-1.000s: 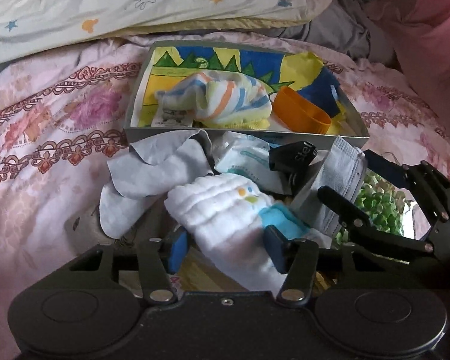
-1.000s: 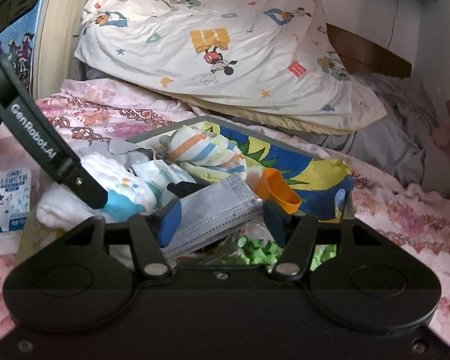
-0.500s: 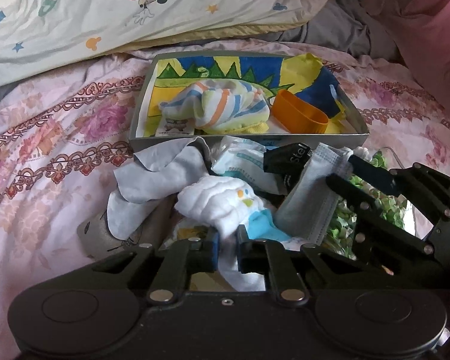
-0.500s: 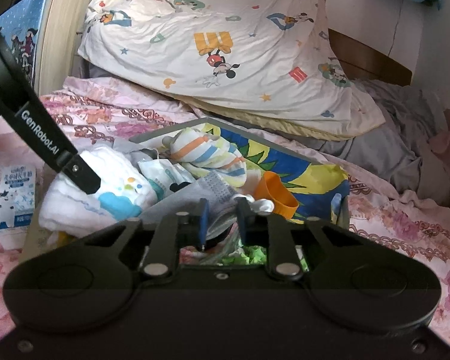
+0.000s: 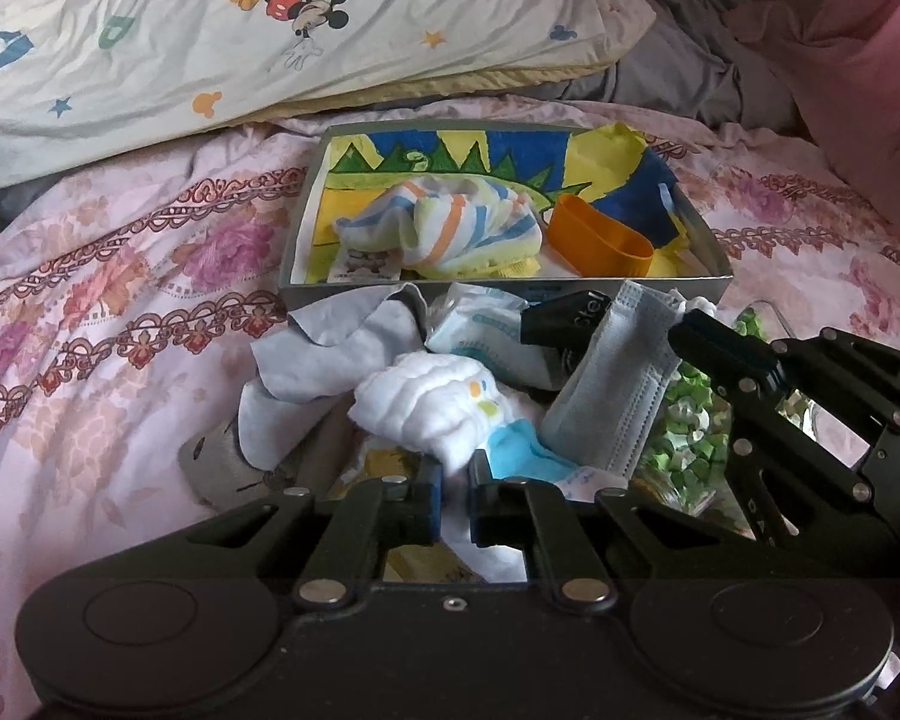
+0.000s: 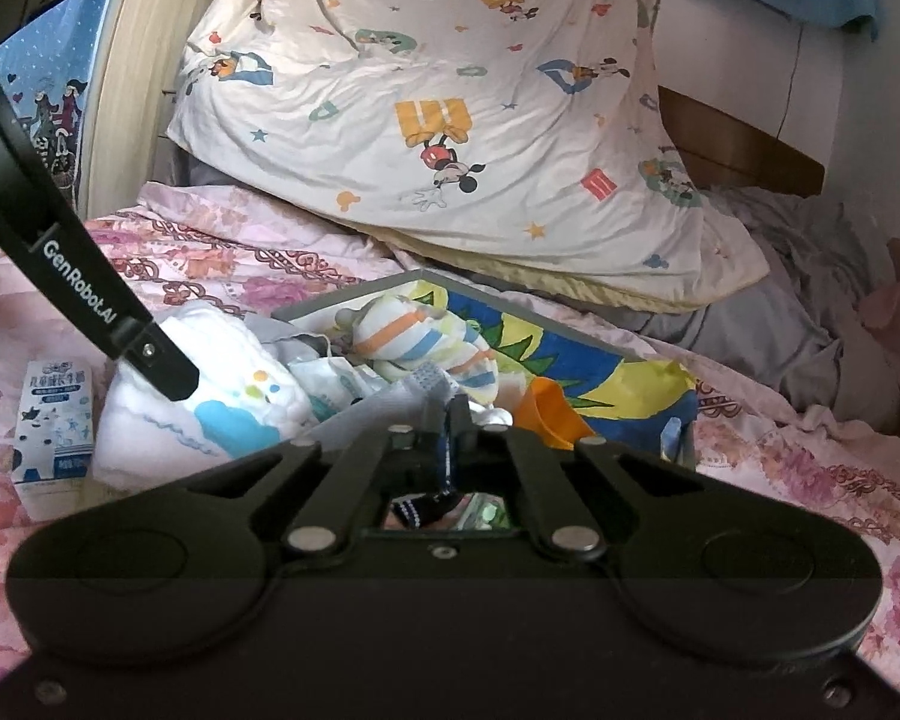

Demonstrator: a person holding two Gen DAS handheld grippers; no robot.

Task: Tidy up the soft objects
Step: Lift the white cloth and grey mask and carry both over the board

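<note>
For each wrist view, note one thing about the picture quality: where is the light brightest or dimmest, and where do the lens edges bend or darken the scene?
Left wrist view: daylight is brightest on the cartoon pillow, the left gripper body is a dark silhouette, and the corners vignette black. Right wrist view: the pillow is brightest, the bedspread dimmer, and the fisheye curves the headboard.

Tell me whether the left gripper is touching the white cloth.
Touching. In the left wrist view, the left gripper has its blue pads closed on the white cloth, with the fabric pinched between them.
</note>
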